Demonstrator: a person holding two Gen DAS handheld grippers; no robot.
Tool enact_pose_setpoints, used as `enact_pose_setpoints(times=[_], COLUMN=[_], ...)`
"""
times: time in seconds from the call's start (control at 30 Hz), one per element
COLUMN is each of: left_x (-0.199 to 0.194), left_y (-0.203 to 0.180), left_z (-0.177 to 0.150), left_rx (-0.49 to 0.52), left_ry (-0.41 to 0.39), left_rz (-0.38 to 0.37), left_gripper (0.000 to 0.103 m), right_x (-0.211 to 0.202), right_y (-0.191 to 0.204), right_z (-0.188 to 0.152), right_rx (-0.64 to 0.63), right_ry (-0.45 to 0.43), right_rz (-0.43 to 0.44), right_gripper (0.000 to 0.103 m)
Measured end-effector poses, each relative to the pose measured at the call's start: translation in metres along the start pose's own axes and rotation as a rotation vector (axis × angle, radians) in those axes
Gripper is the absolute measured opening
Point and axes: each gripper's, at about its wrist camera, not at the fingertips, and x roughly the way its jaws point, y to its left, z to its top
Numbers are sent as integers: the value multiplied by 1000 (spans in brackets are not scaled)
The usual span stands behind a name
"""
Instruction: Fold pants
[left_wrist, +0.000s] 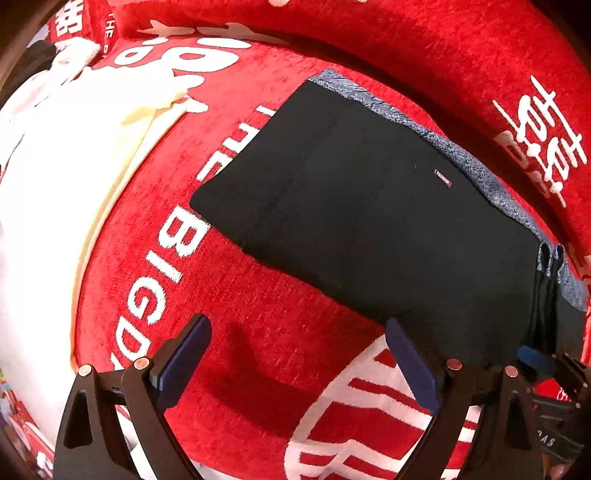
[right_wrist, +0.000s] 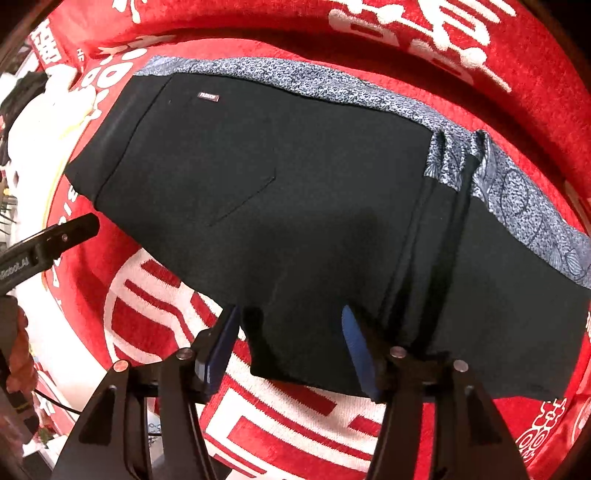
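The black pants (right_wrist: 280, 206) lie on a red blanket (left_wrist: 258, 354) with big white letters on it. They look folded already into a flat, thick block, with a small label (right_wrist: 209, 96) showing on top near the far edge. Under the pants, along the far side, a strip of blue patterned cloth (right_wrist: 332, 86) sticks out. I cannot tell if it is part of the pants or another piece of clothing. On the right side I see a few stacked edges standing close together, so there are some layers there. I think most of the folding is done. What may be left is one more fold to make the block smaller, or just smoothing it and moving it away. The left gripper (left_wrist: 295, 362) is over the red blanket, just beside the near edge of the pants. Its jaws are wide apart and hold nothing. The right gripper (right_wrist: 291, 343) is at the near edge of the pants, with the cloth edge between its wide jaws, but it is not pinching it. A pile of white cloth (left_wrist: 55, 166) lies off to the left. I see no box, basket or other container here.
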Motion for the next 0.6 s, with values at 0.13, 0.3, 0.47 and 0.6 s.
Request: enact_pose_setpoints(times=[0.13, 0.3, 0.47, 0.6], left_x=[3, 4, 5, 8], left_y=[3, 2, 3, 4], left_z=[3, 2, 5, 7], left_rx=[-14, -14, -16, -20], left_ry=[7, 7, 8, 12], left_rz=[-19, -30, -36, -40], left_gripper=[96, 96, 96, 96], right_x=[2, 4, 8, 10], right_y=[5, 10, 15, 19], right_z=[-1, -1, 3, 4], right_rx=[-12, -5, -18, -21], right_ry=[7, 13, 18, 20], right_rz=[-13, -14, -19, -19], right_gripper=[66, 68, 70, 71])
